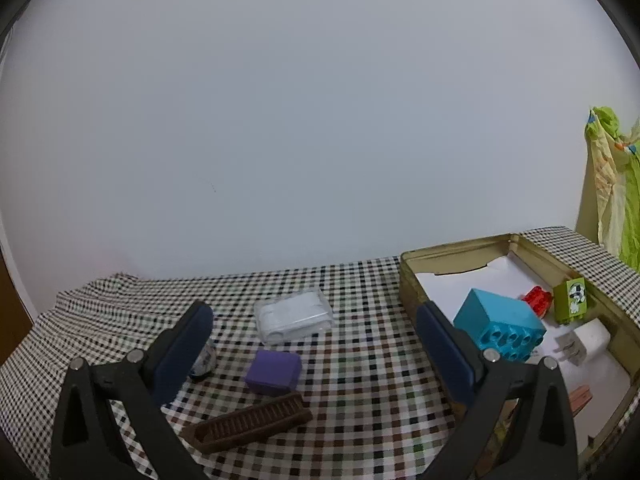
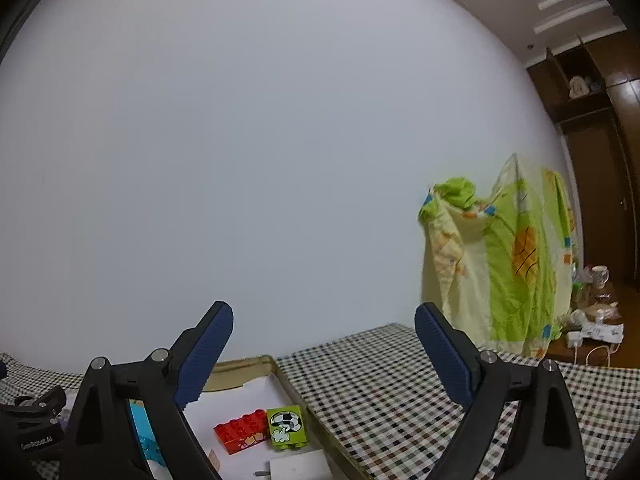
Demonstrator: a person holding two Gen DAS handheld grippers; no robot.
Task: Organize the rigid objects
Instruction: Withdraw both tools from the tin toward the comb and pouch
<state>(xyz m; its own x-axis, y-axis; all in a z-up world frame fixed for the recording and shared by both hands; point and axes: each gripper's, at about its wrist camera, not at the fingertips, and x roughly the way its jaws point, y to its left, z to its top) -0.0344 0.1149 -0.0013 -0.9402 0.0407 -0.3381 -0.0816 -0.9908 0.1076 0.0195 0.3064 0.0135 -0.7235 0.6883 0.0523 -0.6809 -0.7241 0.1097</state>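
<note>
Status: both grippers empty. Left gripper (image 1: 316, 316) jaws spread wide, nothing between them, hanging over the checkered tablecloth (image 1: 360, 380). Right gripper (image 2: 324, 328) also spread wide and empty, pointing roughly level above the shallow gold-coloured metal tin (image 1: 452, 254).

Already in the tin, on its white paper liner:
- big turquoise plastic building brick (image 1: 500, 322), lying on its side, underside tubes facing the camera
- small red studded brick (image 2: 242, 432)
- green brick with a printed picture (image 2: 286, 426), touching the red one
- white plug-in charger cube (image 1: 582, 340) near the tin's front
- something pinkish-brown and flat at the tin's near edge, mostly hidden behind the left gripper's finger; can't tell what it is

Still loose on the cloth, left of the tin:
- clear plastic case (image 1: 294, 316)
- small purple box (image 1: 274, 372)
- dark brown ridged bar, comb-like (image 1: 248, 424), just in front of the purple box
- small round printed item (image 1: 204, 360), half hidden behind the left finger

Judgement: roughly half done. Four items left. The purple box sits closest to the left gripper's centreline, so it looks like the likely next pick.
</note>
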